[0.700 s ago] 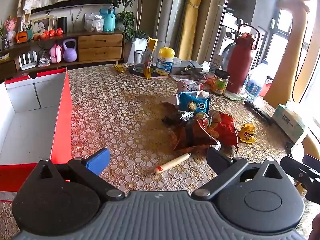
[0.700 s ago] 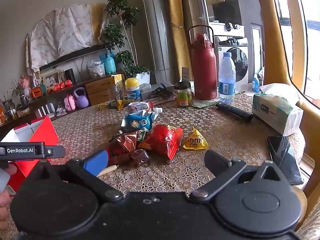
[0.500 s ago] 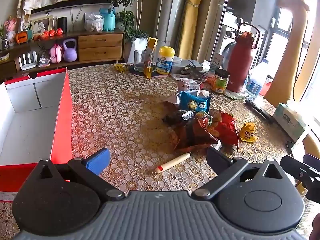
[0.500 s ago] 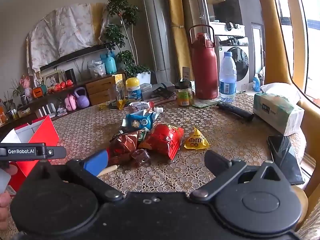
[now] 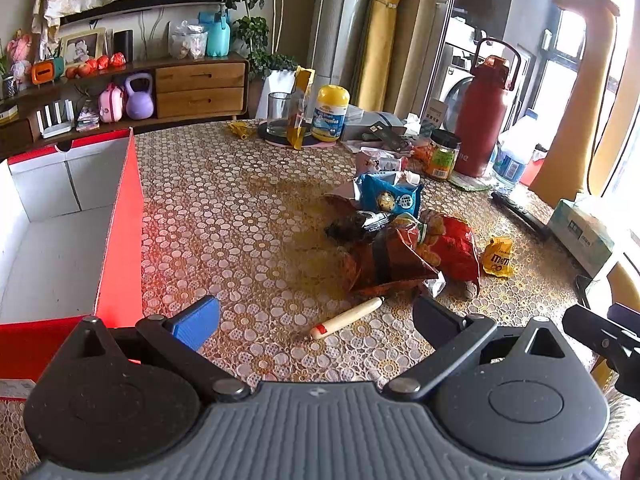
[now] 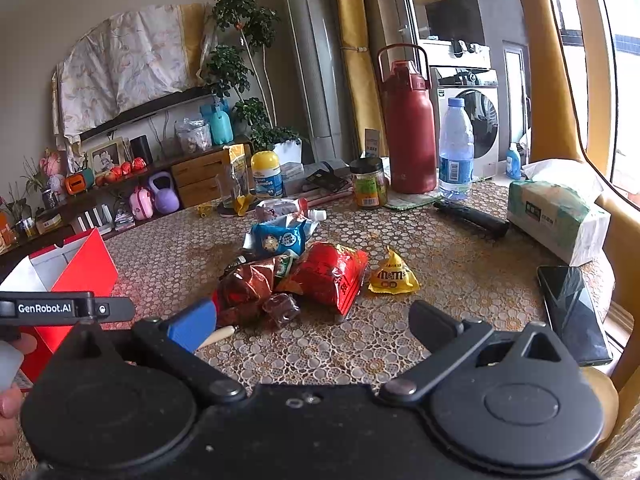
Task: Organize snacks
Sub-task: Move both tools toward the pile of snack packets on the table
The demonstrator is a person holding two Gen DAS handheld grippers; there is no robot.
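Both the left gripper (image 5: pixel 316 320) and the right gripper (image 6: pixel 312 322) hover wide open, holding nothing. The snacks (image 5: pixel 400 240) lie heaped mid-counter (image 5: pixel 240 208), well right of the red box (image 5: pixel 120 240).

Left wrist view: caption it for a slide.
Open left gripper faces a snack pile, an empty red box beside it.

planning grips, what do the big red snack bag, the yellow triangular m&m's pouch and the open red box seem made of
Big red snack bag: glossy plastic film, crinkled with highlights. Yellow triangular m&m's pouch: similar shiny film, probably. Open red box: matte cardboard, likely, with flat folded white inner walls.
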